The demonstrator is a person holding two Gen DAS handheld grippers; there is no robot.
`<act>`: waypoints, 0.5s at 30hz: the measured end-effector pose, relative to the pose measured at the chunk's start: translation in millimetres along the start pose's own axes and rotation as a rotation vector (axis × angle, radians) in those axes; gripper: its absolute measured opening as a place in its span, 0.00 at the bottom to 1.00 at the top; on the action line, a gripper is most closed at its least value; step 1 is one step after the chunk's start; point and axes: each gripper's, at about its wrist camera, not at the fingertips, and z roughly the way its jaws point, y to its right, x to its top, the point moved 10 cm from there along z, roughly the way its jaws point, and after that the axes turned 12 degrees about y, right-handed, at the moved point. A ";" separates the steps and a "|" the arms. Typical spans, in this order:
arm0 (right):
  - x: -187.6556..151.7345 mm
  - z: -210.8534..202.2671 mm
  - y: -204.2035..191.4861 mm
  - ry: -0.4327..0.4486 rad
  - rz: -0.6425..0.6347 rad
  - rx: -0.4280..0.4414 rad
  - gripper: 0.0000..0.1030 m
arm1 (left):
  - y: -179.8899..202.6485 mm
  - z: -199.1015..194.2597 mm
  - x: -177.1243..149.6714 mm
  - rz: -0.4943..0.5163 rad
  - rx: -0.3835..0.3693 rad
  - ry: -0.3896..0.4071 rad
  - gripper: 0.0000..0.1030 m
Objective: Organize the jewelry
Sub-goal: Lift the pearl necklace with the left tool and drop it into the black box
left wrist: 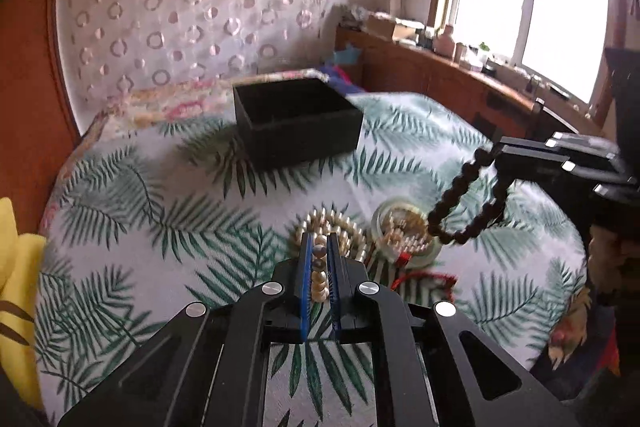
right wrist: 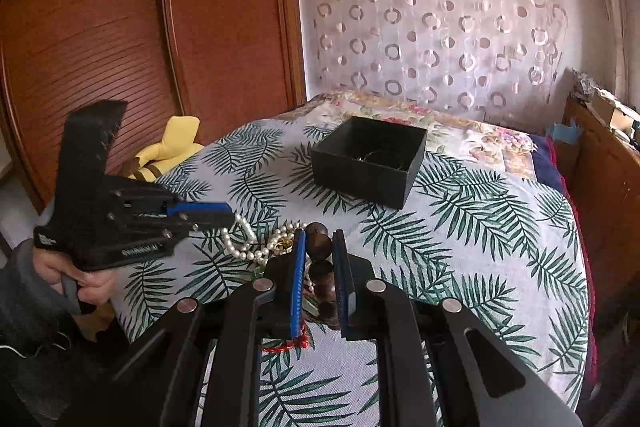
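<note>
My left gripper is shut on a strand of the pearl necklace, whose coils still lie on the leaf-print bedspread. Over to the right my right gripper is shut on a dark bead bracelet that hangs in a loop above the cloth. In the right wrist view the brown beads sit between the blue pads of the right gripper. The left gripper is over the pearls. An open black box stands farther back on the bed.
A pale bangle with small gold pieces inside and a red cord lie beside the pearls. A yellow plush toy sits at the bed's left edge by the wooden wardrobe. A cluttered wooden sideboard runs under the window.
</note>
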 end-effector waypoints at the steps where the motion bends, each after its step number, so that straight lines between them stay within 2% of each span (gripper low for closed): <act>1: 0.7 0.8 0.3 0.000 0.000 -0.001 0.15 | 0.7 -2.4 5.5 0.003 -0.001 0.012 0.06; 15: 14.6 4.1 6.1 0.011 0.006 -0.011 0.14 | -3.2 -17.1 67.7 0.020 0.015 0.117 0.06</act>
